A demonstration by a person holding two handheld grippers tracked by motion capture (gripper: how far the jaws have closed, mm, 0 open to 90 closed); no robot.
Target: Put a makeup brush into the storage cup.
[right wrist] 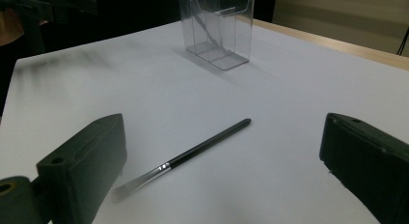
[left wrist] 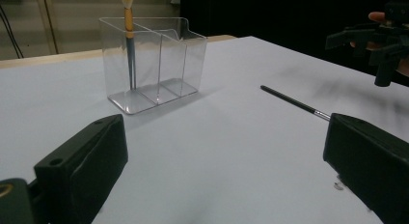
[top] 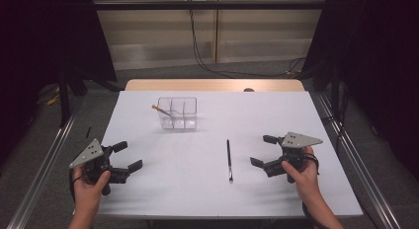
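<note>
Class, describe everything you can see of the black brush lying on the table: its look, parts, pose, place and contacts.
The black brush is slim and straight, with a long dark glossy handle, a short silvery ferrule and a flat pale-tipped bristle head. It lies flat on the white table, apart from the clear organizer, with its handle end toward that organizer and its bristles toward the person. It lies nearer the right gripper, whose open jaws face it without touching. Only the table touches it.
</note>
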